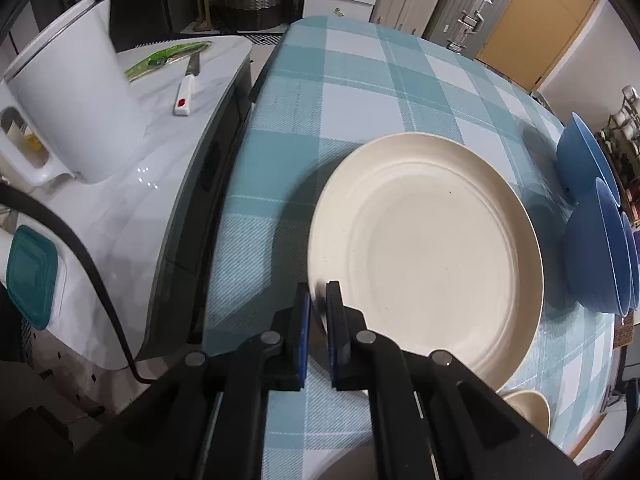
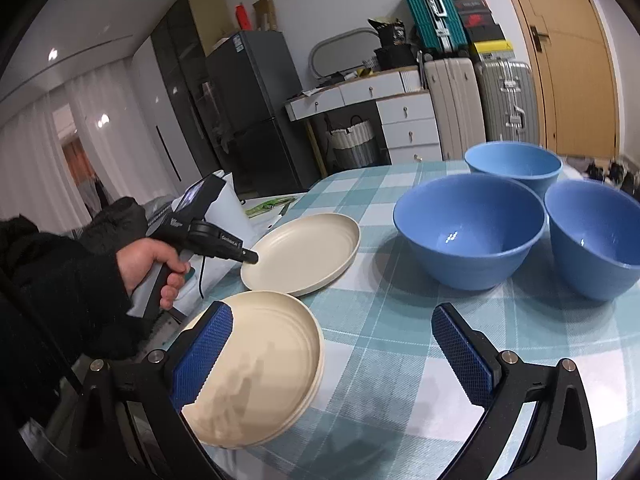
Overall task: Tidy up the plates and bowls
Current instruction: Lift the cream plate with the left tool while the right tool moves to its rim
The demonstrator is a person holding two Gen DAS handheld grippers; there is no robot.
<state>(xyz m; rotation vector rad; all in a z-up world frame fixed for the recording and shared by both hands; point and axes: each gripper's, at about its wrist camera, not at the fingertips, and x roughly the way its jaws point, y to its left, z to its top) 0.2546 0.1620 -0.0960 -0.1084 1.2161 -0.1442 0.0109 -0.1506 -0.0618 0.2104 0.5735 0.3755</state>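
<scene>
Left tool (image 1: 317, 294) is clamped on the cream plate (image 1: 424, 248) rim – right tool (image 2: 332, 344) hangs wide apart over the counter (image 2: 380, 320), three blue bowls (image 2: 468, 232) nearby.

home | fridge (image 2: 256, 116); suitcases (image 2: 504, 104); checked tablecloth (image 2: 380, 320); drawers (image 2: 408, 124)

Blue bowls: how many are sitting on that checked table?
3. One blue bowl sits nearest the cream plates, a second to its right, and a third behind the two. None are stacked; nothing suggests a hidden one.
</scene>
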